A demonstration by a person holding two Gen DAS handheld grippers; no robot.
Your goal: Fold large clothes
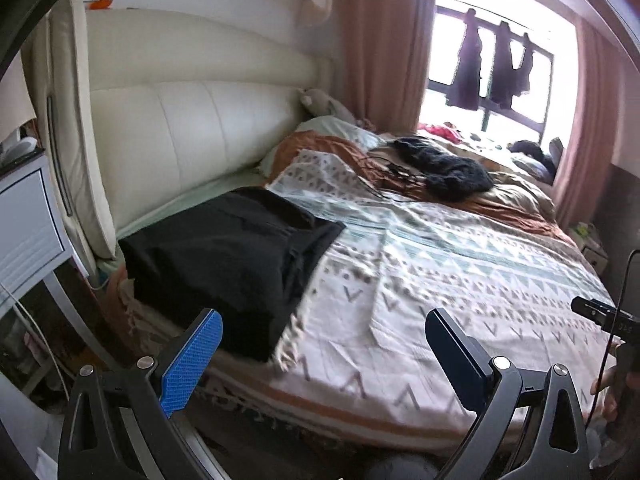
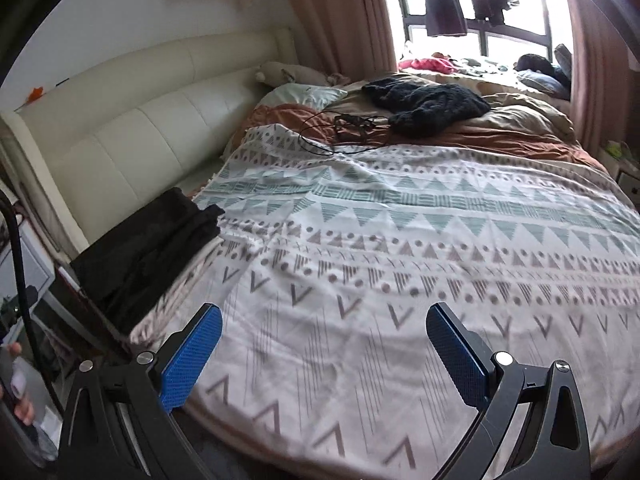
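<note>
A folded black garment [image 1: 224, 256] lies on the near left corner of the bed, by the cream headboard; it also shows at the left in the right wrist view [image 2: 148, 252]. My left gripper [image 1: 324, 340] is open and empty, held above the bed's near edge just right of the garment. My right gripper [image 2: 324, 336] is open and empty over the patterned bedspread [image 2: 400, 248]. A dark knitted garment [image 2: 428, 106] lies crumpled at the far side of the bed, also seen in the left wrist view [image 1: 444, 168].
A black cable [image 2: 340, 128] lies near the knitted garment. Pillows [image 2: 308, 94] and a rumpled brown duvet [image 2: 520, 128] are at the far end. A white nightstand [image 1: 28, 216] stands left of the bed. Clothes hang at the window [image 1: 492, 72].
</note>
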